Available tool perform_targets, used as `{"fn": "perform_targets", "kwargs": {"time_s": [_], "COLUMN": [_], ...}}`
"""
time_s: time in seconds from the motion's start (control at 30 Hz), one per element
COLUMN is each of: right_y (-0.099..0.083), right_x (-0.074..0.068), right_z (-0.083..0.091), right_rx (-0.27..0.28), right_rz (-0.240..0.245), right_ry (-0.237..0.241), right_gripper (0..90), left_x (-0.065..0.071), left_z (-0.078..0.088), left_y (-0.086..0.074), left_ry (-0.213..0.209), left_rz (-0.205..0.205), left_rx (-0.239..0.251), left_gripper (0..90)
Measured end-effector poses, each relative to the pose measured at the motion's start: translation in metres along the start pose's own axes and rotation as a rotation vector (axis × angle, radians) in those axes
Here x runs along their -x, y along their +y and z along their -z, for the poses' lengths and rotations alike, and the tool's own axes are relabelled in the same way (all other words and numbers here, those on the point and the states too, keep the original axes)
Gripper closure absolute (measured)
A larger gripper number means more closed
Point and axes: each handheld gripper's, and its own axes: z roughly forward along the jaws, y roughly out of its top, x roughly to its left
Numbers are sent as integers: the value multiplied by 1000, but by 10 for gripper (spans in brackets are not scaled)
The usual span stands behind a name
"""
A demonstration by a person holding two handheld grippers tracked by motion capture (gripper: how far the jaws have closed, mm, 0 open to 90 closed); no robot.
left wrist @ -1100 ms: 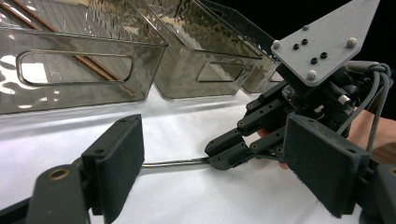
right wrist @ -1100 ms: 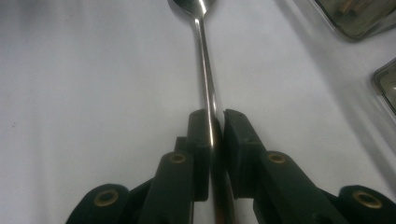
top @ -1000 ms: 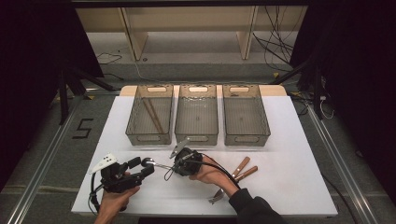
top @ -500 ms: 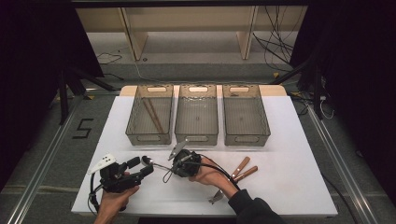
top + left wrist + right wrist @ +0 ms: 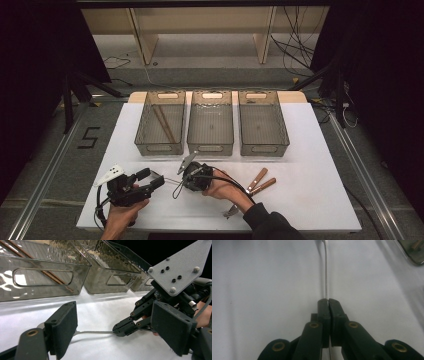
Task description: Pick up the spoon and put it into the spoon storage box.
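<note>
A thin metal utensil lies low over the white table, and its slim handle runs straight out from my right gripper. That gripper is shut on the handle's end and points left. My left gripper stands open just to the left of it. In the left gripper view, the utensil's far end passes behind the left pad. The right gripper's closed tips sit between my left gripper's two pads.
Three clear bins stand in a row behind: the left bin holds long brown sticks, with the middle bin and the right bin beside it. Two wooden-handled pieces and a small metal piece lie right of the hands.
</note>
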Motion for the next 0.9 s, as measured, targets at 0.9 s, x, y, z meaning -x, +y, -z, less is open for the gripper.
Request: {"fn": "perform_targets", "kwargs": {"time_s": [0.9], "right_y": [2], "right_x": [18], "right_z": [58], "right_rx": [153], "right_rz": [-54], "right_ry": [-22], "right_gripper": [900], "left_x": [-3], "left_z": [0], "left_y": [-2], "left_ry": [20], "left_rz": [-15], "left_rx": [-2], "left_gripper": [211]}}
